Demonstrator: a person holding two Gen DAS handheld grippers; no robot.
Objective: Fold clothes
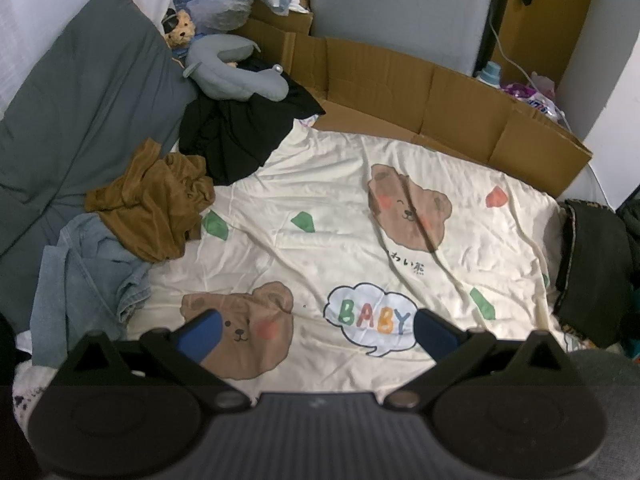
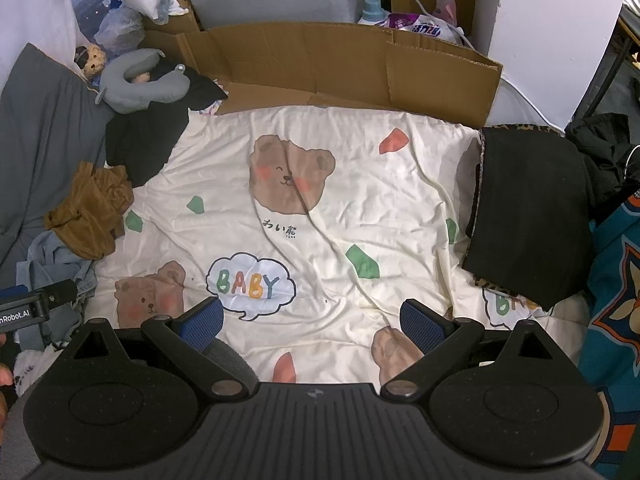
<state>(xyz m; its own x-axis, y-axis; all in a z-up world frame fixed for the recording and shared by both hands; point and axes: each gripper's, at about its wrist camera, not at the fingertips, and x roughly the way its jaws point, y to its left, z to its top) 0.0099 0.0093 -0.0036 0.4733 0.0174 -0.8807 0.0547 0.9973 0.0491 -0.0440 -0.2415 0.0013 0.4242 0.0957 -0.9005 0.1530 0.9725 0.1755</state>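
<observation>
A: What does the left wrist camera show?

B: The left claw (image 1: 316, 332) hangs released over a cream bedsheet (image 1: 340, 208) printed with bears and a "BABY" bubble. Its blue fingertips (image 1: 200, 334) stand wide apart with nothing between them. The unfolded clothes sit in a heap at the left edge of the sheet: a brown garment (image 1: 156, 208) lies crumpled on top of blue jeans (image 1: 84, 276), and a black garment (image 1: 240, 136) is bunched just behind the brown one. A grey neck pillow (image 1: 232, 76) rests on the black garment, with a small teddy bear (image 1: 180, 32) beside it. A grey pillow (image 1: 80, 112) lies further left. Flattened cardboard (image 1: 440, 100) lines the far side of the bed. A folded dark garment (image 1: 588, 268) lies at the right edge.

A: And the right wrist camera?

B: The right claw (image 2: 314, 322) is also released, blue fingertips (image 2: 420, 324) spread over the same sheet (image 2: 400, 208) and holding nothing. The folded dark garment (image 2: 528, 216), with a leopard-print trim, lies flat at the right, well apart from the heap. The brown garment (image 2: 92, 212), jeans (image 2: 52, 264) and black garment (image 2: 148, 140) are at the left. Part of the left claw (image 2: 36, 304) pokes in at the left edge.
</observation>
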